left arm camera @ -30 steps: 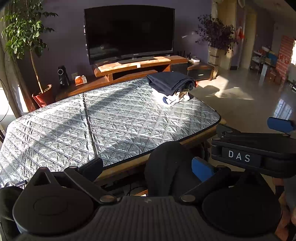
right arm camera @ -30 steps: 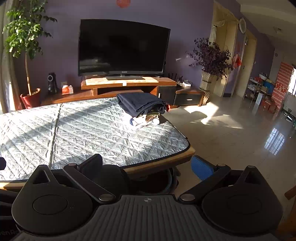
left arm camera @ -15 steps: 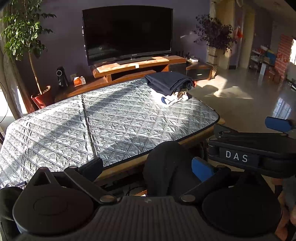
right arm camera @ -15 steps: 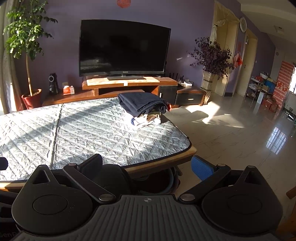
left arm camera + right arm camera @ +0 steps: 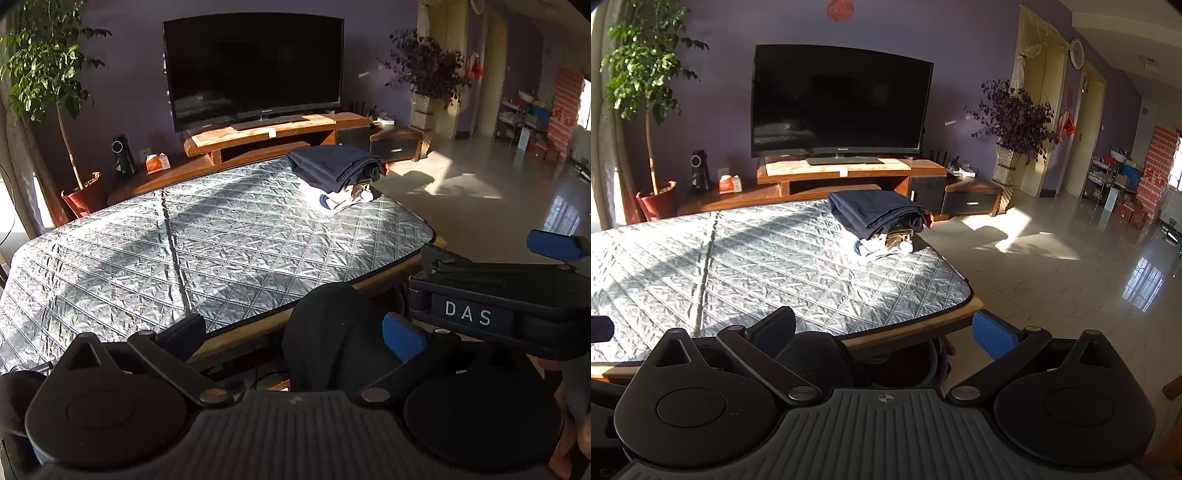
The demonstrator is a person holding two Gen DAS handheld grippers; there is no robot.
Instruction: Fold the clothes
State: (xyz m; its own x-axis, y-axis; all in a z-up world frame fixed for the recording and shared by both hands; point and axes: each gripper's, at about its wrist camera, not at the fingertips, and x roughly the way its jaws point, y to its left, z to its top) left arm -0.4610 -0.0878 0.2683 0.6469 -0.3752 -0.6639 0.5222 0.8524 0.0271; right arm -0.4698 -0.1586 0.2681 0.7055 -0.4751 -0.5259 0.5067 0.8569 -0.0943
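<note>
A stack of folded clothes (image 5: pixel 334 173), navy on top and white below, rests on the far right corner of the table's quilted silver cover (image 5: pixel 221 240). The right wrist view shows the same stack (image 5: pixel 877 218). My left gripper (image 5: pixel 293 334) is open and held off the table's near edge, with nothing between its fingers. A dark rounded shape (image 5: pixel 325 332) sits below that edge; I cannot tell what it is. My right gripper (image 5: pixel 884 332) is open too, just off the near right corner. Its body marked DAS (image 5: pixel 498 295) shows at the right of the left wrist view.
Beyond the table stand a wooden TV stand (image 5: pixel 849 173) and a large dark TV (image 5: pixel 838 103). A potted tree (image 5: pixel 650 110) is at the far left. Shiny tiled floor (image 5: pixel 1071 277) spreads to the right. A tub (image 5: pixel 916 365) sits under the table corner.
Both views have drifted only slightly. Both grippers stay open, and the stack of clothes has not moved.
</note>
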